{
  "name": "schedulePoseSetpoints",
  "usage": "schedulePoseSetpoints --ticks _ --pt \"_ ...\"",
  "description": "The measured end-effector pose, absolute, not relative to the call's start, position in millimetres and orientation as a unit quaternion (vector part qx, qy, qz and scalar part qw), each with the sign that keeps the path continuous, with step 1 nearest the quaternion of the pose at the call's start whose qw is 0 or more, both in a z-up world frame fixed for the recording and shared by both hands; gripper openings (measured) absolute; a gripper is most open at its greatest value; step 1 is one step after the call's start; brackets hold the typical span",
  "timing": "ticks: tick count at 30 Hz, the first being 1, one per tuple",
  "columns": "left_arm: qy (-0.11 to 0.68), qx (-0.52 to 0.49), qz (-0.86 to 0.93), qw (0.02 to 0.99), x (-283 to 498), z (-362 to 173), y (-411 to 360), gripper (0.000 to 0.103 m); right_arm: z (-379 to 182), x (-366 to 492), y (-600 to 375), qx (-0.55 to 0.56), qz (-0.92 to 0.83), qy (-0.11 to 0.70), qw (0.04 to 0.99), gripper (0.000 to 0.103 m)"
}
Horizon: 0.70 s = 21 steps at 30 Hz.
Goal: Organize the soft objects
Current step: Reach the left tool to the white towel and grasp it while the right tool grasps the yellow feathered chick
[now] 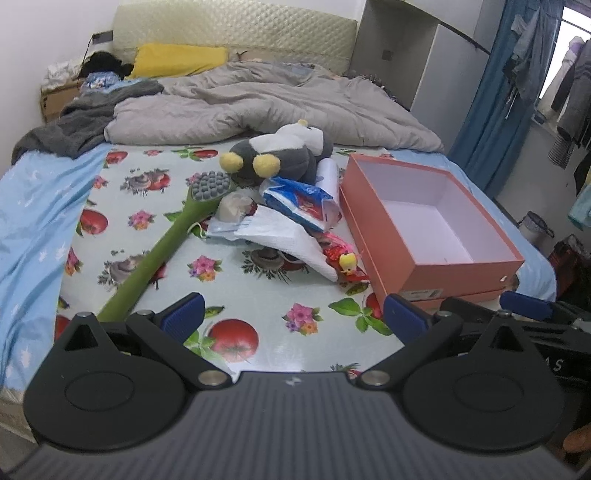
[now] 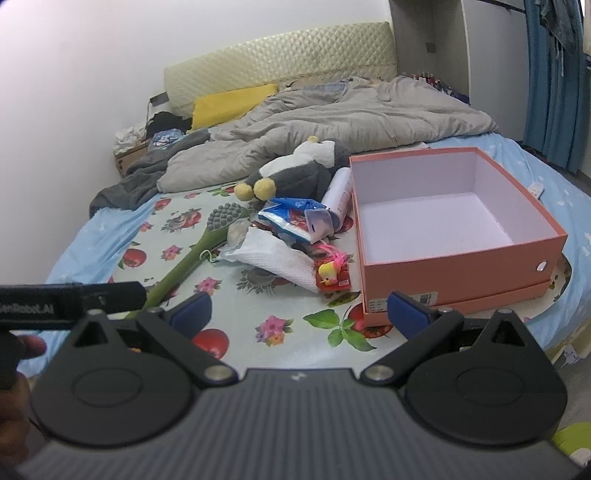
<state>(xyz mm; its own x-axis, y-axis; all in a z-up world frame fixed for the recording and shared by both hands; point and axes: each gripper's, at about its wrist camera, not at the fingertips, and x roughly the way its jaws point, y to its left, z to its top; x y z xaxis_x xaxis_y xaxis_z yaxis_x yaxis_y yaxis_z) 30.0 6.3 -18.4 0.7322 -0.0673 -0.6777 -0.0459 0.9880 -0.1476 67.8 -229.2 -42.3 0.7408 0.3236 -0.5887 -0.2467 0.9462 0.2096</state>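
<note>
Salmon-pink box sits empty on the bed beside the heap of soft stuff, plush penguin on top, and with both the left hand-held gripper and right hand-held gripper hanging back, fingers apart, nothing's started, so first grab looks like the penguin.

both wrist cams sit low at the bed's foot end, facing the headboard. left cam is more centred; right cam is nearer the pink box. shared: toy pile, box, duvet.
</note>
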Motion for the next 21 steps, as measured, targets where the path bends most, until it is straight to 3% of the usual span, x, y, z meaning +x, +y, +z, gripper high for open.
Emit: schedulePoseSetpoints --ticks 13,17,21 --pt "0.386 -0.069 -0.02 0.92 73 -53 10 0.103 -77 94 -229 0.094 0.14 0.344 0.924 0.1" --pt "0.386 -0.071 -0.01 0.92 89 -65 14 0.103 -84 100 -224 0.089 0.146 0.342 0.924 0.087" --pt "0.393 -0.089 -0.002 0.915 102 -78 23 0.087 -91 109 -221 0.084 0.142 0.342 0.925 0.064"
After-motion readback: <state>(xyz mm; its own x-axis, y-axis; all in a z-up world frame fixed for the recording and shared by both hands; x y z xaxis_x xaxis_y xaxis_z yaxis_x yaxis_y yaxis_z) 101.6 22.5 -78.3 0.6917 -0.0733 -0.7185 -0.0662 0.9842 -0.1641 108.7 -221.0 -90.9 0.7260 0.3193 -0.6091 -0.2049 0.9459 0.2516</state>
